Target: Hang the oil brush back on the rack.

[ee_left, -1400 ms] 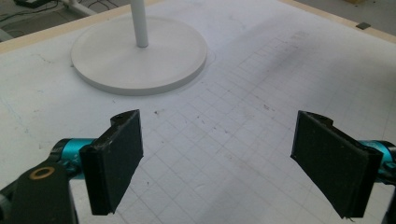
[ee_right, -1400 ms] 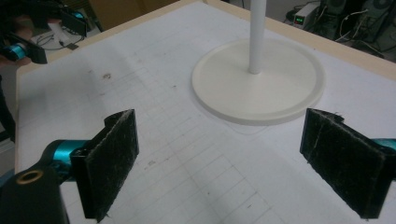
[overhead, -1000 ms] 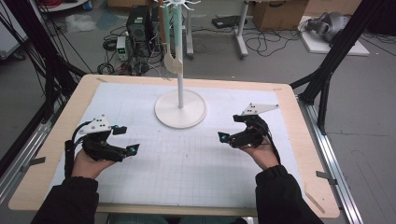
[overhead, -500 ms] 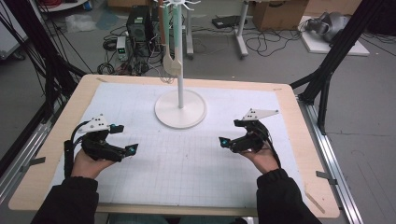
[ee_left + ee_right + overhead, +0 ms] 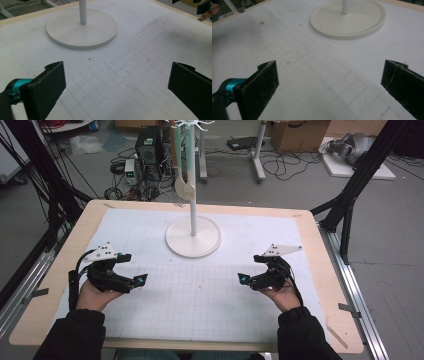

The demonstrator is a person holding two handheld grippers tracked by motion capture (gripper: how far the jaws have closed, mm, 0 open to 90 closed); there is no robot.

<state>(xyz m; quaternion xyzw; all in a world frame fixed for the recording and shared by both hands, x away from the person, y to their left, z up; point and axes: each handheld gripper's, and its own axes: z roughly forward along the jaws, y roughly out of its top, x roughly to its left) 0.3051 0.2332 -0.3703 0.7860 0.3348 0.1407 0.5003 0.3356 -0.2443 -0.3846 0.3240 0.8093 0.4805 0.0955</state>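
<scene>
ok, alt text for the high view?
Two hand-held grippers, left gripper and right gripper, rest open and empty on a white grid mat. A white stand with a hanging spatula sits behind them.

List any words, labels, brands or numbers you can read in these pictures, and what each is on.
None can be read.
The mat bears only a printed grid, no figures.
The white stand is blank.
The cardboard box on the floor behind the table has a mark too blurred to read.

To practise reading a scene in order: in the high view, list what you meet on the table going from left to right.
left gripper → white stand → right gripper
</scene>
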